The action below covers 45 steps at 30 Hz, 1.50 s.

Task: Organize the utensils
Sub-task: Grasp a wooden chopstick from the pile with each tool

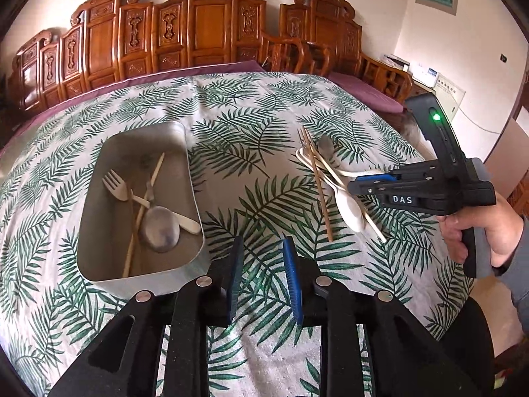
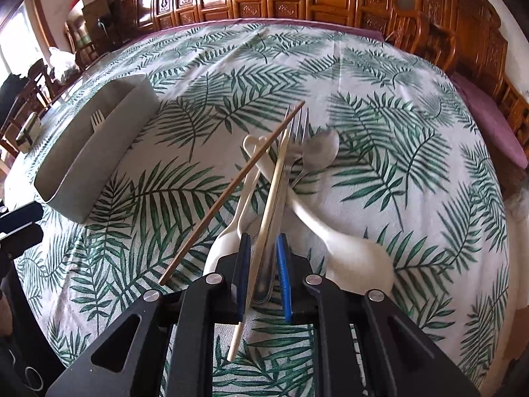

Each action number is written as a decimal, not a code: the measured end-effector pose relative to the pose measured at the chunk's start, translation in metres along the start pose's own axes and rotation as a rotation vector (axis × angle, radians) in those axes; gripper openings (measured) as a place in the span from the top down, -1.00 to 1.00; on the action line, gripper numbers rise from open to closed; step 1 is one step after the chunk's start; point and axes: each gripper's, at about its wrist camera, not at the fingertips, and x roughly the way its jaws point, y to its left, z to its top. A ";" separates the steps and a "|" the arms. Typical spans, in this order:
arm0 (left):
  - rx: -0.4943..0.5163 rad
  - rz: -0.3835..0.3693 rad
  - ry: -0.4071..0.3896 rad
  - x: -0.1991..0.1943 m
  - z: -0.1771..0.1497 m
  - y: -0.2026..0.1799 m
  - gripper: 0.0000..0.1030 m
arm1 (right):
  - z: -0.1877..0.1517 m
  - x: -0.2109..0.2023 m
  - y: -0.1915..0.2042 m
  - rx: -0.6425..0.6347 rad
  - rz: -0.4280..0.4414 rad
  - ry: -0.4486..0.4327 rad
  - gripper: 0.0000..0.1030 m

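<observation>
A grey metal tray (image 1: pixel 195 178) sits on the leaf-print tablecloth and holds a white fork, a metal spoon (image 1: pixel 160 228) and a pale chopstick. It also shows in the right wrist view (image 2: pixel 92 172). A loose pile lies to the right: a brown chopstick (image 2: pixel 231 192), a pale chopstick (image 2: pixel 271 195), a metal fork (image 2: pixel 296 132), a metal spoon (image 2: pixel 322 149) and two white spoons (image 2: pixel 357 254). My right gripper (image 2: pixel 261 274) is open, its jaws standing either side of the pale chopstick and the fork handle. My left gripper (image 1: pixel 263 278) is open and empty beside the tray.
Carved wooden benches (image 1: pixel 205 29) with purple cushions line the far side of the table. The person's hand (image 1: pixel 476 231) holds the right gripper at the table's right edge. Chairs and boxes stand at the far left in the right wrist view (image 2: pixel 82 16).
</observation>
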 end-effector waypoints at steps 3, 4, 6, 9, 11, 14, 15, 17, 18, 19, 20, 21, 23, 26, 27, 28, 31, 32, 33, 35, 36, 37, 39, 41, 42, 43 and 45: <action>0.002 -0.003 0.003 0.001 -0.001 -0.002 0.56 | 0.001 0.005 -0.003 0.025 -0.013 0.022 0.65; 0.003 -0.003 0.004 0.001 -0.001 -0.003 0.56 | 0.000 0.007 -0.004 0.033 -0.013 0.032 0.66; 0.007 -0.003 0.006 0.002 -0.002 -0.004 0.56 | -0.002 0.009 -0.002 0.028 -0.020 0.040 0.74; 0.013 -0.002 0.009 0.003 -0.003 -0.006 0.56 | -0.005 0.005 -0.003 0.030 -0.025 0.021 0.88; 0.014 -0.001 0.012 0.004 -0.003 -0.007 0.56 | -0.006 0.001 -0.005 0.038 -0.022 0.010 0.88; 0.018 -0.003 0.021 0.008 -0.003 -0.010 0.56 | -0.010 -0.010 -0.006 0.048 -0.015 -0.011 0.89; 0.022 -0.003 0.023 0.009 -0.003 -0.012 0.56 | -0.013 -0.014 -0.007 0.050 -0.013 -0.017 0.89; 0.030 -0.004 0.025 0.011 -0.001 -0.016 0.56 | -0.017 -0.021 -0.006 0.051 -0.015 -0.022 0.88; 0.034 -0.008 0.027 0.012 -0.001 -0.018 0.56 | -0.020 -0.024 -0.006 0.049 -0.016 -0.025 0.89; 0.037 -0.011 0.029 0.014 0.000 -0.020 0.56 | -0.022 -0.027 -0.006 0.050 -0.016 -0.028 0.89; 0.039 -0.012 0.030 0.015 0.000 -0.022 0.56 | -0.025 -0.030 -0.006 0.051 -0.016 -0.031 0.88; 0.043 -0.015 0.032 0.016 0.001 -0.024 0.56 | -0.028 -0.034 -0.007 0.056 -0.014 -0.037 0.89; 0.049 -0.018 0.036 0.019 0.003 -0.028 0.56 | -0.032 -0.039 -0.010 0.068 -0.008 -0.046 0.88; 0.062 -0.019 0.039 0.024 0.007 -0.036 0.56 | -0.038 -0.044 -0.014 0.081 -0.004 -0.057 0.88; 0.068 -0.020 0.041 0.026 0.008 -0.038 0.56 | -0.040 -0.045 -0.016 0.085 -0.004 -0.060 0.88; 0.073 -0.019 0.042 0.028 0.010 -0.041 0.56 | -0.041 -0.046 -0.018 0.089 -0.002 -0.061 0.88; 0.085 -0.019 0.052 0.036 0.015 -0.047 0.56 | -0.043 -0.046 -0.022 0.098 -0.003 -0.064 0.88; 0.091 -0.017 0.054 0.039 0.017 -0.050 0.56 | -0.043 -0.046 -0.023 0.101 -0.001 -0.065 0.88; 0.095 -0.016 0.056 0.043 0.020 -0.052 0.56 | -0.043 -0.047 -0.024 0.105 0.002 -0.068 0.88; 0.104 -0.016 0.060 0.050 0.025 -0.056 0.56 | -0.042 -0.049 -0.025 0.110 0.007 -0.073 0.88; 0.109 -0.015 0.062 0.053 0.027 -0.059 0.56 | -0.042 -0.050 -0.026 0.111 0.007 -0.076 0.88; 0.115 -0.014 0.063 0.057 0.030 -0.061 0.56 | -0.042 -0.051 -0.027 0.110 0.007 -0.080 0.88; 0.125 -0.011 0.064 0.066 0.037 -0.066 0.53 | -0.042 -0.052 -0.028 0.111 0.005 -0.084 0.88; 0.135 -0.008 0.070 0.077 0.045 -0.070 0.39 | -0.042 -0.053 -0.029 0.113 0.007 -0.084 0.88; 0.141 -0.005 0.072 0.081 0.047 -0.072 0.39 | -0.042 -0.053 -0.029 0.111 0.006 -0.084 0.88; 0.148 0.002 0.075 0.086 0.049 -0.074 0.39 | -0.042 -0.053 -0.030 0.110 0.005 -0.084 0.88; 0.155 0.010 0.086 0.095 0.054 -0.075 0.39 | -0.042 -0.054 -0.033 0.114 0.006 -0.086 0.88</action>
